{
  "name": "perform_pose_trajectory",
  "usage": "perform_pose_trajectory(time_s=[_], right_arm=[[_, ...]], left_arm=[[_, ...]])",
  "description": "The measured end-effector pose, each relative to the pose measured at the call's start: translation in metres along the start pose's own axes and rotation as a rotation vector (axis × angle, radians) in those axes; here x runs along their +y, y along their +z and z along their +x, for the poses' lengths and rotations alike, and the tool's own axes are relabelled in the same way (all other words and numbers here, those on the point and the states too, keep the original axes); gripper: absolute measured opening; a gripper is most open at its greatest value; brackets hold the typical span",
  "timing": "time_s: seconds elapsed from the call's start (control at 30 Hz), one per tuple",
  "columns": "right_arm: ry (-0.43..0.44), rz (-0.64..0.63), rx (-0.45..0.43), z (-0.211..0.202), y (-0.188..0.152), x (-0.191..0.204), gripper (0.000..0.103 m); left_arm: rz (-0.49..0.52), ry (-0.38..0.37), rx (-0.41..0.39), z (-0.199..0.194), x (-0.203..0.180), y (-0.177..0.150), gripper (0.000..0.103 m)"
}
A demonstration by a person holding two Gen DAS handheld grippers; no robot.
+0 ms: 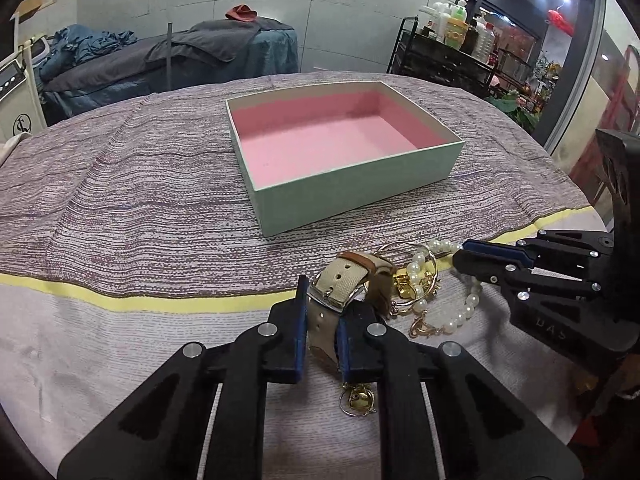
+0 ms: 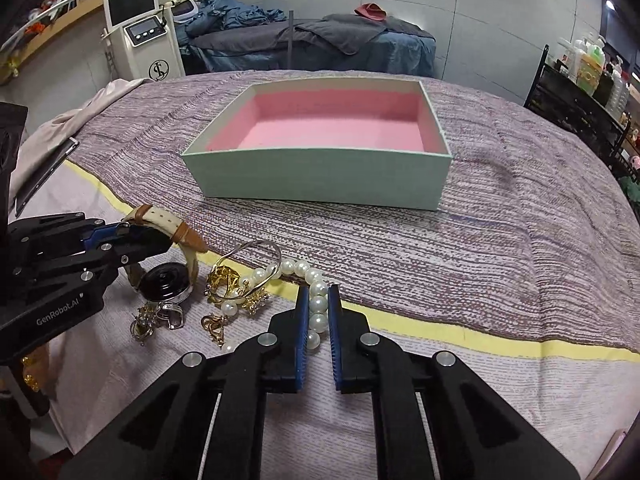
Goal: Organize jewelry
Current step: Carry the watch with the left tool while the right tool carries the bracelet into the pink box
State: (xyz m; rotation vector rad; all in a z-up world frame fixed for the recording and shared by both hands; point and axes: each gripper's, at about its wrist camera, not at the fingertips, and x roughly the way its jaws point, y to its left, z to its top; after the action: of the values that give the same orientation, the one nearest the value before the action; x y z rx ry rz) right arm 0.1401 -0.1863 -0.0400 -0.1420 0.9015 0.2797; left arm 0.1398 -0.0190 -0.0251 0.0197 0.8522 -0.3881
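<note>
A mint-green box with a pink lining stands open on the striped cloth. My left gripper is shut on the beige strap of a wristwatch, whose black face rests on the cloth. My right gripper is shut on a pearl bracelet. Between them lie a gold bangle, gold earrings and a ring.
A yellow stripe crosses the cloth near me. A gold charm lies under my left gripper. A tablet lies at the left table edge. Behind are a massage bed, a machine and a bottle cart.
</note>
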Motion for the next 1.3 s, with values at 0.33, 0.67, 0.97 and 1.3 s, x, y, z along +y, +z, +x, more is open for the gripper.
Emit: perform_pose_trajectory(time_s=[0.33,0.67,0.97,1.3], right_arm=[[0.018,-0.062,-0.135,-0.05,0.027,0.002,0.009],[0.11,-0.017,-0.226,-0.069,0.07,-0.009,0.009],[0.137,0.011,-0.236,-0.044,0.127,-0.017,0.009],[0.104,0.076,-0.105,0.03,0.147,-0.03,0.009]], left_arm=[[0.028,-0.017,-0.04,-0.019,0.008,0.023,0.011],[0.078,-0.015,-0.07,-0.013,0.0,0.073,0.011],[0.059,0.035,-0.032,0.031,0.009,0.13,0.011],[0.001,0.044,0.058,0.09,0.016,0.146,0.011]])
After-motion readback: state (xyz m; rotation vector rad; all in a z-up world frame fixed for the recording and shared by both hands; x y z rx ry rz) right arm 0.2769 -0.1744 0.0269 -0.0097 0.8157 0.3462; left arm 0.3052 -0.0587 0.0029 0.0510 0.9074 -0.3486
